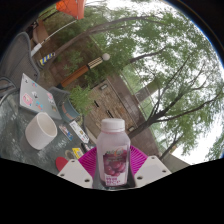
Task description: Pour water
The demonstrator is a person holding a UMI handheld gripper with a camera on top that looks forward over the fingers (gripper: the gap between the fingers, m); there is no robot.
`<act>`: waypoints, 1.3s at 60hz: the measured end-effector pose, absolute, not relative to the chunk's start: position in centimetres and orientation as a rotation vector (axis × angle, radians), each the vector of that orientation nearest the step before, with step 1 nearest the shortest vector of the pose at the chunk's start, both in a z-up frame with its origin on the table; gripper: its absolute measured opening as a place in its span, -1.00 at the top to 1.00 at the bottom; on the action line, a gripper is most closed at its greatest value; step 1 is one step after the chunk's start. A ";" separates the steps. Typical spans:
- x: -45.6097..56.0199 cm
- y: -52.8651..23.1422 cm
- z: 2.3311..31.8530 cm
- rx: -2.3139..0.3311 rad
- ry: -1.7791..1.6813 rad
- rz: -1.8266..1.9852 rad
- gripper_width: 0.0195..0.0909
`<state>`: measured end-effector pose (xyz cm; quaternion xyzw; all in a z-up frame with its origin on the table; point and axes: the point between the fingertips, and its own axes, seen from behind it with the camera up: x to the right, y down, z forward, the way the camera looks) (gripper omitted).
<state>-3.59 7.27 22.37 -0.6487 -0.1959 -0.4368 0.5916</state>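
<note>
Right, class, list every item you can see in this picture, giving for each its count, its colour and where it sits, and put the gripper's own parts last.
Small plastic bottle with white cap and pink label: one, whitish, upright between the fingers.
White paper cup: one, on the glass tabletop, left of the bottle.
Glass tabletop: one, clear and reflective, under the cup.
White card with small markings: one, behind the cup.
Trees: several, green, beyond the table.
Gripper: one; its fingers with magenta pads flank the bottle, though whether they press on it cannot be told.
</note>
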 end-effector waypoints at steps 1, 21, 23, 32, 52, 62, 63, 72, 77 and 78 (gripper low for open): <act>-4.1 8.1 22.7 -1.491 -0.525 -1.082 0.37; -12.8 16.6 19.0 -0.740 -1.728 -1.885 0.37; -13.0 16.3 18.5 -0.697 -1.772 -1.904 0.38; -13.3 17.2 17.6 -0.675 -1.816 -1.894 0.37; -6.2 15.9 27.1 -1.352 -0.473 -0.901 0.37; -1.6 17.6 17.1 -1.596 0.242 -0.037 0.37; -1.1 17.4 16.3 -1.602 0.256 -0.034 0.37; -1.6 18.7 10.9 -1.644 0.156 -0.068 0.37; -2.9 18.5 9.3 -1.680 0.092 -0.062 0.37; -2.9 18.5 9.0 -1.685 0.079 -0.075 0.36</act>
